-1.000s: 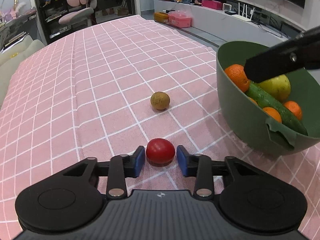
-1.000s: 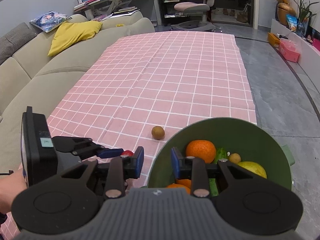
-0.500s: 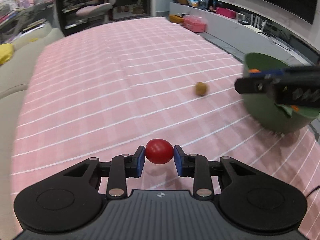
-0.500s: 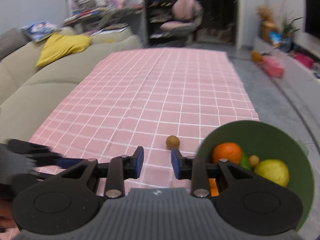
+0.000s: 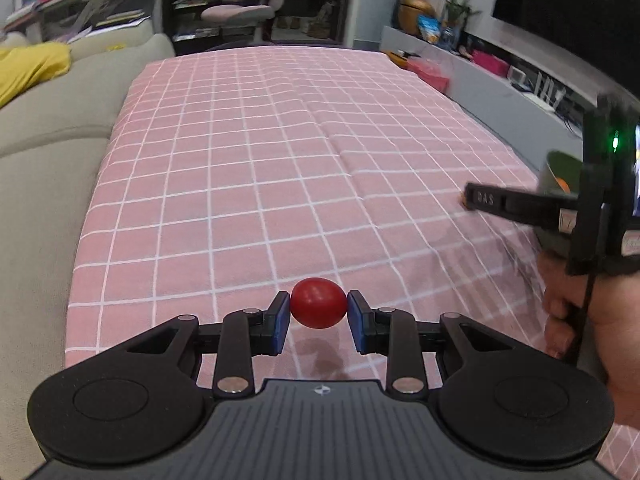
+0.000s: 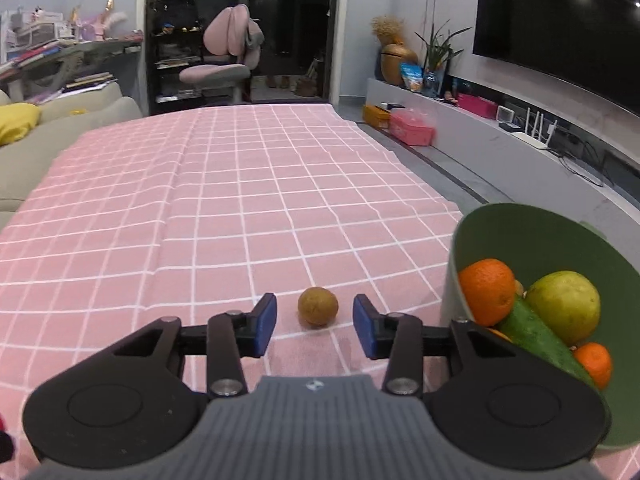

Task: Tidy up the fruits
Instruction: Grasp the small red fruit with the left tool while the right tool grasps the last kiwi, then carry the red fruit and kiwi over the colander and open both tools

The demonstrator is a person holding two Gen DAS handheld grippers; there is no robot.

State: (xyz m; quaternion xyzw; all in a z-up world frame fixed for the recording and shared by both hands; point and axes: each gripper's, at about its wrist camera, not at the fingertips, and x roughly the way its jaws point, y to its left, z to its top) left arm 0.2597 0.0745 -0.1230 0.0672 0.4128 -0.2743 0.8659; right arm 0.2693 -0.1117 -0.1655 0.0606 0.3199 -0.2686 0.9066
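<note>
- A pink checked cloth (image 6: 240,216) covers the table.
- A beige sofa (image 5: 44,148) runs along its left, with a yellow cushion (image 5: 28,68).
- A pink desk chair (image 6: 228,60) stands by a dark doorway (unlit beyond).
- A large dark screen (image 6: 560,28) hangs on the right wall above a long grey ledge (image 6: 520,152).

Pink checked tablecloth (image 6: 224,216) across the table; beige sofa (image 5: 44,152) with yellow cushion (image 5: 28,66) alongside; pink desk chair (image 6: 228,56) beyond; dark wall screen (image 6: 560,20).

Glossy smooth red tomato (image 5: 318,308); matt pink checked cloth (image 5: 256,184); matt green plastic bowl (image 6: 532,240); rough brown fruit (image 6: 318,306).
</note>
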